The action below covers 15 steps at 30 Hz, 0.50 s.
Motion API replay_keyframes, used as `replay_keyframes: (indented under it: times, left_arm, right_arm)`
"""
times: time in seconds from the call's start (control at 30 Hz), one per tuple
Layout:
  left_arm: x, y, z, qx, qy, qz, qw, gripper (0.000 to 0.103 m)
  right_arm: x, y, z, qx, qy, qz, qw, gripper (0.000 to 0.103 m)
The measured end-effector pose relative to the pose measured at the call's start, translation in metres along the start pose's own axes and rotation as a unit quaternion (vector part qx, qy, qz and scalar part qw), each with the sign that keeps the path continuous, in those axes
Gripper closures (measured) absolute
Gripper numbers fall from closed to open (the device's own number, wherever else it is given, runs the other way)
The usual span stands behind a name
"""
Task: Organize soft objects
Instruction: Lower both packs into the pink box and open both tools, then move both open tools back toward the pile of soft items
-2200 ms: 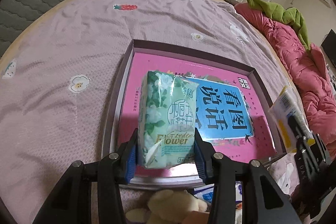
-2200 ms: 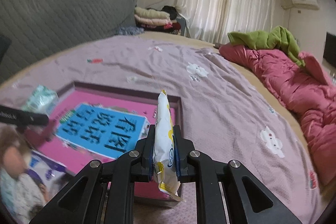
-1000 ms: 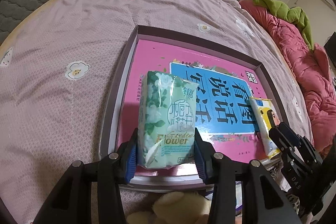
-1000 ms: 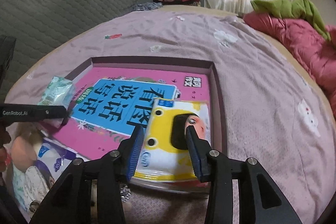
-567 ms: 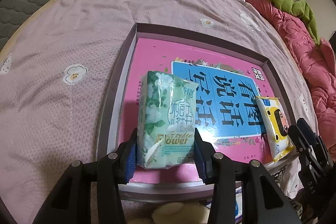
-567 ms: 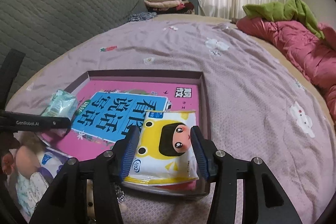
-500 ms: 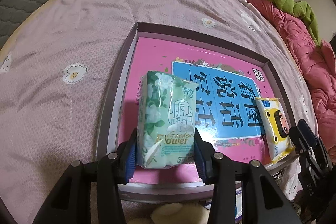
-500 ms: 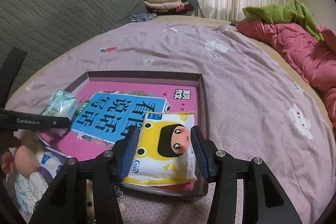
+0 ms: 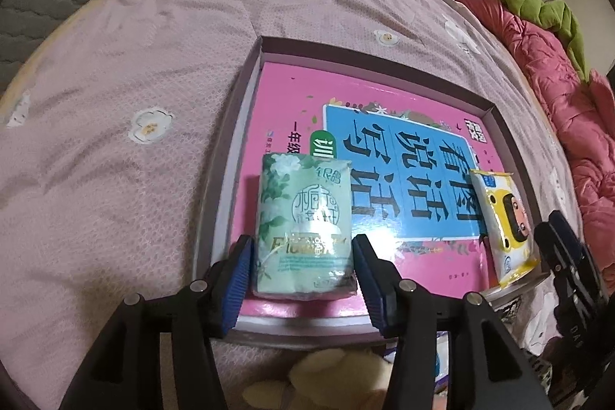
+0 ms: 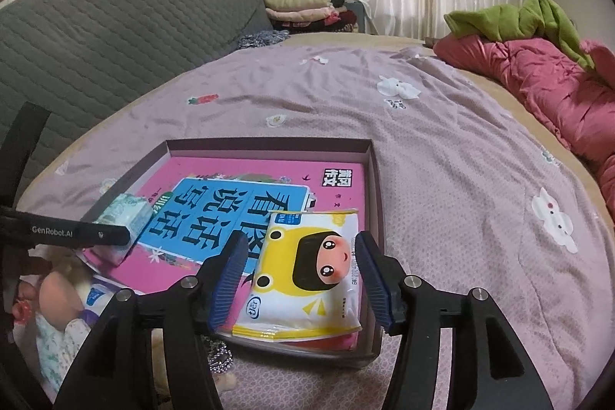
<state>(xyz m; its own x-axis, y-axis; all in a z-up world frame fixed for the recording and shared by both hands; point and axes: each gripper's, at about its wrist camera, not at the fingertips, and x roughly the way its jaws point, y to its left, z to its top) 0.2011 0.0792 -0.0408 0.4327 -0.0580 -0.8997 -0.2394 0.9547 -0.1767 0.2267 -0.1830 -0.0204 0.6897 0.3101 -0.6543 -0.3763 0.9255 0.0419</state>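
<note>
You just let both jaws spread: left gripper (image 9: 303,258) released the green tissue pack (image 9: 305,229) and right gripper (image 10: 301,273) freed the yellow wipes pack (image 10: 307,271), each lying flat in the shallow box (image 10: 374,179), so both placements looked done

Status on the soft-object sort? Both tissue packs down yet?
Done: the green tissue pack and the yellow tissue pack both lie in the pink-lined box. In hand: nothing gripped; the left gripper and right gripper have just been opening their jaws, each pack between them with gaps showing at the pads. Left: a plush toy and other soft items lie outside the box's near edge.
</note>
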Motion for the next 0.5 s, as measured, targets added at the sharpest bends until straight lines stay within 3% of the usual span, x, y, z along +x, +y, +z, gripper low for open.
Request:
replay_keyframes:
  times: [0.33,0.4,0.5]
  left_arm:
    - [-0.030,0.002,-0.005,-0.003,-0.049,0.005,0.9988,0.049]
    - [-0.039,0.003,-0.006,-0.003,-0.067,0.009,0.9977,0.043]
    - [-0.053,0.008,-0.009,-0.013,-0.089,0.013,0.9958,0.042]
  right_arm:
    - [-0.010,-0.004,0.000,0.011,-0.010,0.004,1.000,0.038]
    - [-0.014,-0.004,0.000,0.015,-0.016,0.009,1.000,0.038]
    - [-0.018,-0.004,0.000,0.013,-0.024,0.005,1.000,0.031]
